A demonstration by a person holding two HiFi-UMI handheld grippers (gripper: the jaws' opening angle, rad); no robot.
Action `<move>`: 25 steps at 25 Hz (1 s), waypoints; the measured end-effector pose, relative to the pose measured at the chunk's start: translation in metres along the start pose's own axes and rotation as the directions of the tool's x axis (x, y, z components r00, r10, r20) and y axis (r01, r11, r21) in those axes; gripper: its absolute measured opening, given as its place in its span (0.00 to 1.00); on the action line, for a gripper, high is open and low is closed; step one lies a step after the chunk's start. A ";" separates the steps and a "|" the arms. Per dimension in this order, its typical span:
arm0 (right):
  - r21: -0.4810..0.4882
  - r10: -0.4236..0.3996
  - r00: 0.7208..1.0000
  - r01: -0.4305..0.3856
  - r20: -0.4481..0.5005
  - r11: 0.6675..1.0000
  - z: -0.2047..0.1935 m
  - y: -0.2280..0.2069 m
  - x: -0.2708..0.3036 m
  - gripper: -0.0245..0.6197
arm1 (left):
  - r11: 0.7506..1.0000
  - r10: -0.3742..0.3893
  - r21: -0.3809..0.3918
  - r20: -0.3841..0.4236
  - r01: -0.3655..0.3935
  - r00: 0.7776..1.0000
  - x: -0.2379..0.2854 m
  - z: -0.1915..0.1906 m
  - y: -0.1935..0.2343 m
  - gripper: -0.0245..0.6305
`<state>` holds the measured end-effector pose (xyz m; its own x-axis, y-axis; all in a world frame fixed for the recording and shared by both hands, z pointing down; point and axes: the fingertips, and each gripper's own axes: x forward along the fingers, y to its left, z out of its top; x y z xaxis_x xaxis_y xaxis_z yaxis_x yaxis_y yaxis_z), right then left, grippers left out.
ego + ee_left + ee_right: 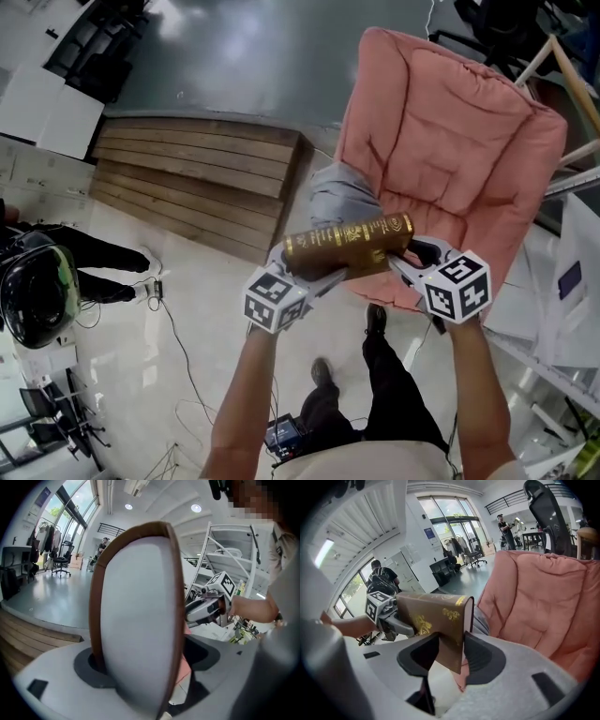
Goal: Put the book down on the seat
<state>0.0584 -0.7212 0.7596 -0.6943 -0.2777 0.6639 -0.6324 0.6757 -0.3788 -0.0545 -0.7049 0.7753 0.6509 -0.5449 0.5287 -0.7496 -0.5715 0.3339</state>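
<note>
A thick brown book with gold print hangs level between my two grippers, just above the front edge of a pink cushioned chair. My right gripper is shut on the book's right end. In the right gripper view both pads press the book and the chair fills the right side. My left gripper stands at the book's left end. In the left gripper view the book's page edge rests against one jaw, with a gap at the other, so this gripper is open.
A grey cloth lies on the seat's left side behind the book. A wooden platform lies to the left. A person's legs and a black bag are at far left. White shelving stands close on the right.
</note>
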 end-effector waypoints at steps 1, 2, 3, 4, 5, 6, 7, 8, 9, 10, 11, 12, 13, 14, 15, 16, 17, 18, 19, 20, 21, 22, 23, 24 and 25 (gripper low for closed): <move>0.004 0.001 1.000 -0.001 -0.009 1.000 -0.005 -0.005 0.008 0.28 | 1.000 0.004 -0.006 -0.013 -0.004 1.000 0.007 -0.007 0.005 0.65; 0.009 0.002 1.000 -0.002 -0.019 1.000 -0.009 -0.011 0.016 0.28 | 1.000 0.007 -0.013 -0.027 -0.007 1.000 0.013 -0.014 0.010 0.65; 0.014 0.002 1.000 -0.002 -0.030 1.000 -0.015 -0.016 0.023 0.28 | 1.000 0.010 -0.021 -0.041 -0.010 0.999 0.019 -0.022 0.015 0.65; 0.021 0.003 0.999 -0.002 -0.042 1.000 -0.020 -0.021 0.031 0.28 | 1.000 0.012 -0.028 -0.057 -0.014 0.998 0.026 -0.029 0.019 0.65; 0.027 0.004 0.998 -0.002 -0.055 1.000 -0.026 -0.026 0.038 0.28 | 0.999 0.015 -0.034 -0.073 -0.017 0.997 0.032 -0.037 0.024 0.66; 0.034 0.004 0.998 -0.002 -0.068 0.999 -0.033 -0.032 0.046 0.28 | 0.999 0.018 -0.038 -0.090 -0.021 0.996 0.039 -0.046 0.028 0.66; 0.042 0.006 0.997 -0.002 -0.080 0.999 -0.040 -0.037 0.053 0.27 | 0.999 0.021 -0.040 -0.107 -0.025 0.994 0.046 -0.054 0.032 0.66; 0.050 0.007 0.996 -0.003 -0.090 0.999 -0.047 -0.043 0.061 0.27 | 0.999 0.025 -0.041 -0.122 -0.030 0.992 0.052 -0.063 0.037 0.66; 0.059 0.009 0.995 -0.004 -0.098 0.998 -0.053 -0.049 0.069 0.27 | 0.998 0.029 -0.042 -0.135 -0.035 0.990 0.059 -0.071 0.041 0.66; 0.067 0.011 0.994 -0.004 -0.105 0.998 -0.059 -0.054 0.076 0.27 | 0.998 0.033 -0.042 -0.147 -0.040 0.989 0.065 -0.078 0.045 0.67; 0.075 0.013 0.994 -0.004 -0.112 0.997 -0.065 -0.059 0.082 0.27 | 0.998 0.037 -0.041 -0.157 -0.044 0.987 0.071 -0.084 0.049 0.67; 0.082 0.014 0.993 -0.004 -0.118 0.997 -0.070 -0.063 0.088 0.27 | 0.998 0.040 -0.039 -0.165 -0.047 0.985 0.076 -0.089 0.053 0.67; 0.089 0.015 0.992 -0.004 -0.123 0.996 -0.073 -0.067 0.093 0.27 | 0.998 0.042 -0.039 -0.173 -0.049 0.984 0.080 -0.093 0.056 0.67; 0.096 0.016 0.992 -0.004 -0.128 0.995 -0.077 -0.070 0.098 0.27 | 0.998 0.043 -0.039 -0.180 -0.051 0.983 0.084 -0.098 0.060 0.67; 0.104 0.017 0.991 -0.003 -0.131 0.995 -0.080 -0.073 0.103 0.27 | 0.998 0.045 -0.040 -0.188 -0.053 0.981 0.087 -0.102 0.063 0.67; 0.112 0.018 0.991 -0.003 -0.134 0.994 -0.082 -0.076 0.108 0.27 | 0.998 0.046 -0.041 -0.193 -0.055 0.980 0.090 -0.105 0.067 0.67; 0.119 0.019 0.991 -0.003 -0.136 0.993 -0.085 -0.079 0.113 0.27 | 0.997 0.048 -0.041 -0.197 -0.058 0.979 0.093 -0.109 0.070 0.67; 0.124 0.019 0.990 -0.002 -0.138 0.992 -0.087 -0.081 0.117 0.27 | 0.997 0.052 -0.040 -0.199 -0.061 0.979 0.095 -0.111 0.073 0.67; 0.129 0.020 0.990 -0.002 -0.141 0.992 -0.089 -0.083 0.121 0.27 | 0.997 0.055 -0.037 -0.198 -0.064 0.979 0.097 -0.113 0.076 0.67; 0.134 0.021 0.989 -0.002 -0.143 0.991 -0.090 -0.085 0.125 0.27 | 0.997 0.060 -0.033 -0.196 -0.067 0.979 0.099 -0.114 0.079 0.67; 0.139 0.024 0.989 -0.003 -0.145 0.990 -0.091 -0.086 0.130 0.27 | 0.997 0.064 -0.030 -0.197 -0.071 0.978 0.101 -0.116 0.082 0.67; 0.144 0.027 0.989 -0.005 -0.147 0.990 -0.093 -0.088 0.134 0.27 | 0.997 0.067 -0.028 -0.198 -0.074 0.978 0.102 -0.118 0.085 0.67; 0.148 0.030 0.988 -0.007 -0.149 0.989 -0.094 -0.089 0.138 0.27 | 0.997 0.069 -0.028 -0.195 -0.076 0.978 0.103 -0.119 0.087 0.67; 0.153 0.032 0.988 -0.009 -0.150 0.988 -0.095 -0.091 0.141 0.27 | 0.997 0.071 -0.027 -0.188 -0.078 0.980 0.105 -0.121 0.089 0.67; 0.159 0.034 0.988 -0.010 -0.149 0.987 -0.096 -0.092 0.144 0.27 | 0.997 0.073 -0.025 -0.178 -0.079 0.981 0.106 -0.122 0.091 0.67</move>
<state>0.0496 -0.7579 0.9526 -0.6567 -0.1492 0.7393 -0.6716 0.5617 -0.4832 -0.0684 -0.7397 0.9573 0.5622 -0.4672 0.6824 -0.8016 -0.5107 0.3108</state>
